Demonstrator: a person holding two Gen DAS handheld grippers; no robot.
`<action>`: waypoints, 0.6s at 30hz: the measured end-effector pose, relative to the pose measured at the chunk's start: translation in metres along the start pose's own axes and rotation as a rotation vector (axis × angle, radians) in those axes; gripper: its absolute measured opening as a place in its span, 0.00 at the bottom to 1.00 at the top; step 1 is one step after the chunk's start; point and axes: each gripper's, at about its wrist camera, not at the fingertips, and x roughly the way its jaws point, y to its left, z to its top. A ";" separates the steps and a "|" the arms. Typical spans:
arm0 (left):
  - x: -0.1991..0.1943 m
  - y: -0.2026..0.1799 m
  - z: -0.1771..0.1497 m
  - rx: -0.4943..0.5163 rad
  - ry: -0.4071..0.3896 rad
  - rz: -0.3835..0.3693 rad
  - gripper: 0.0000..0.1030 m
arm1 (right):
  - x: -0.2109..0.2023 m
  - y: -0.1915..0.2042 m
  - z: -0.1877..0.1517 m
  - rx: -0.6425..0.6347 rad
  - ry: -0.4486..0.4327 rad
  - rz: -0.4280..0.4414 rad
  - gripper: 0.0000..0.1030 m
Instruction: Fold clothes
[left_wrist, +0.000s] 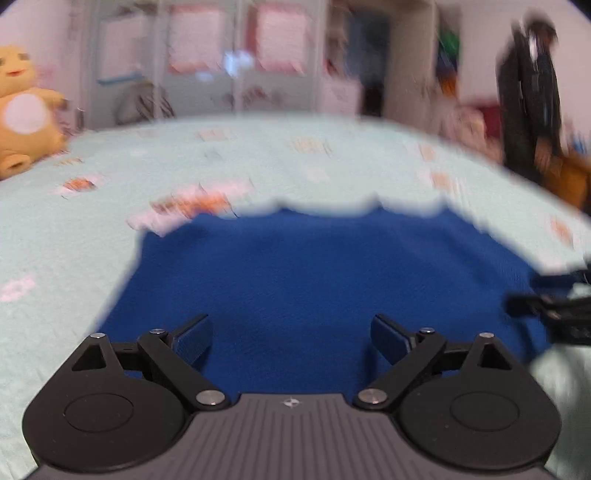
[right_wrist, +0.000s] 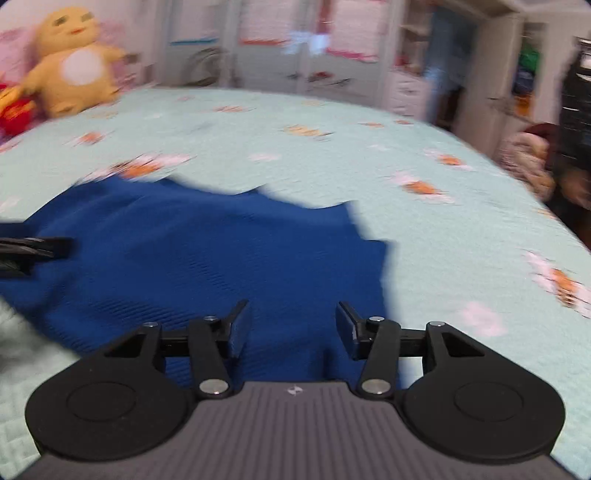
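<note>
A blue knitted garment (left_wrist: 314, 280) lies spread on the pale green bedspread (left_wrist: 74, 221). My left gripper (left_wrist: 291, 339) hovers over its near part with the jaws wide apart and nothing between them. In the right wrist view the same blue garment (right_wrist: 207, 251) fills the middle, its right edge ending just past my right gripper (right_wrist: 291, 328), which is open over the cloth with an empty gap. Each gripper shows in the other's view as a dark blurred shape: the right gripper (left_wrist: 554, 306) at the right edge, the left gripper (right_wrist: 33, 247) at the left edge.
A yellow plush toy (right_wrist: 74, 62) sits at the bed's far left corner, with a red item (right_wrist: 14, 114) beside it. A person in dark clothes (left_wrist: 532, 99) stands past the bed's right side. Wardrobes and shelves line the back wall. The bedspread (right_wrist: 443, 229) stretches right of the garment.
</note>
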 end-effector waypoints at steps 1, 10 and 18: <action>0.004 -0.002 -0.006 0.024 0.026 0.015 0.94 | 0.004 0.009 -0.003 -0.020 0.012 0.023 0.49; -0.032 0.036 -0.017 0.033 0.069 0.147 0.95 | -0.018 -0.047 -0.033 0.131 0.043 -0.120 0.57; -0.081 0.066 -0.023 -0.097 0.121 0.323 0.92 | -0.066 -0.040 -0.049 0.200 -0.044 -0.073 0.59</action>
